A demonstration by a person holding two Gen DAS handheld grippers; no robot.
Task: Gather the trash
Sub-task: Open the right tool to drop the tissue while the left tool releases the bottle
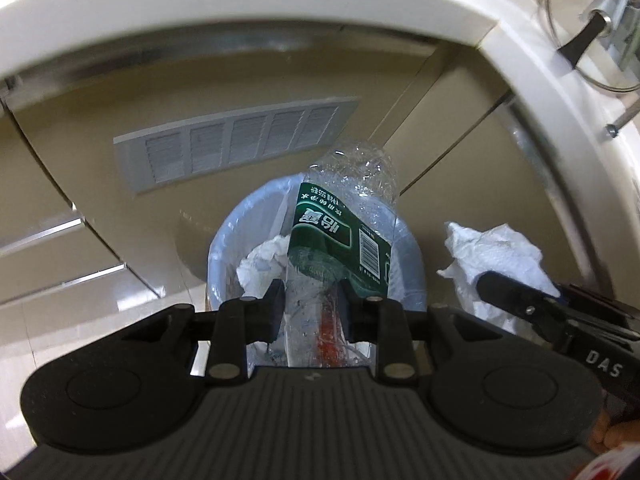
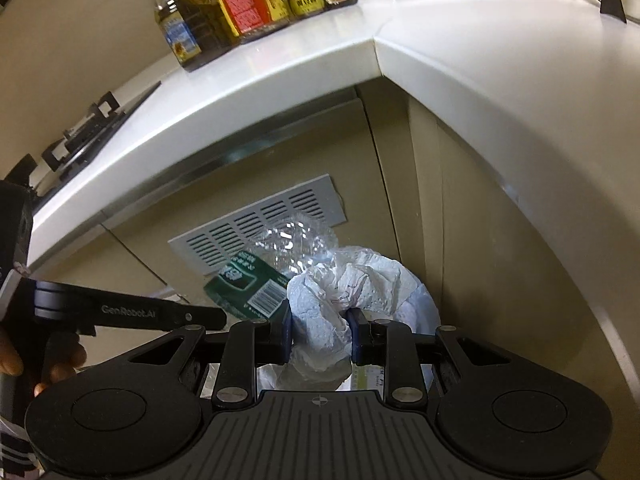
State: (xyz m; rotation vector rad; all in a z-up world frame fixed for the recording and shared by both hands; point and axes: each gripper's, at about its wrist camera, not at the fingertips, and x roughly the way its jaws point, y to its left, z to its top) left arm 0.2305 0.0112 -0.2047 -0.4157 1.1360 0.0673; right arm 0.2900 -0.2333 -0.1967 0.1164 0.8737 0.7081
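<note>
A: Left wrist view: left hand-held gripper (image 1: pixel 310 306) is clamped on a crushed clear plastic water bottle with a green label (image 1: pixel 340 236), held right above the pale blue bag-lined bin (image 1: pixel 408 256), which has a white paper wad (image 1: pixel 264 260) in it.

B: Right hand-held gripper (image 2: pixel 320 334) is pinching a crumpled white paper towel (image 2: pixel 344 292), just beside the bottle, same bin below.

A: Advice: get the bottle base inside the rim before letting go; it's light and could bounce off the liner. Let go of the bottle first, tissue after, so they don't snag.

B: Agreed. Keep the fingers clear of the loose bag edge.

A: Room: kitchen corner. White surface (image 2: pixel 460 60) overhead with a row of sauce jars and oil bottles (image 2: pixel 248 4), beige cabinet doors, a grey louvred vent panel (image 1: pixel 236 144) behind the bin, pale glossy floor.
</note>
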